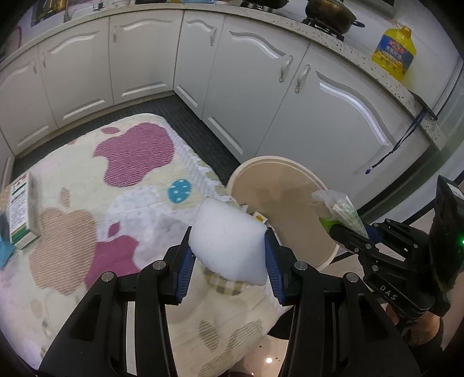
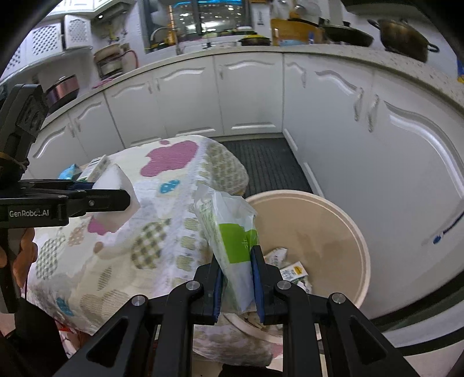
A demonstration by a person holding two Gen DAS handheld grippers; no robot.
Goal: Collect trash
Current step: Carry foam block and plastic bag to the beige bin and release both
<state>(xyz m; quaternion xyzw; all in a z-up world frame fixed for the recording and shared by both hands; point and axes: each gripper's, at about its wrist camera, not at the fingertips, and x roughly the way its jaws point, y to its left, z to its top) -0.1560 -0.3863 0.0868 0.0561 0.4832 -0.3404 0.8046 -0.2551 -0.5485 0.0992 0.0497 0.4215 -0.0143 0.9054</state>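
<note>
My left gripper (image 1: 229,246) is shut on a white foam block (image 1: 229,246) and holds it over the right edge of the patterned cloth-covered table (image 1: 87,203). The block also shows in the right wrist view (image 2: 116,182). My right gripper (image 2: 236,278) is shut on a green and white plastic packet (image 2: 232,229), held above the near rim of the beige trash bin (image 2: 348,226). The bin (image 1: 278,197) stands on the floor beside the table and holds several small cartons (image 2: 293,272). The packet shows in the left wrist view (image 1: 339,208).
A green and white box (image 1: 23,211) and a blue item (image 1: 4,252) lie at the table's left edge. White kitchen cabinets (image 1: 232,87) wrap around behind. A yellow oil bottle (image 1: 394,52) and pans (image 1: 330,14) stand on the counter. A dark floor mat (image 2: 261,162) lies by the cabinets.
</note>
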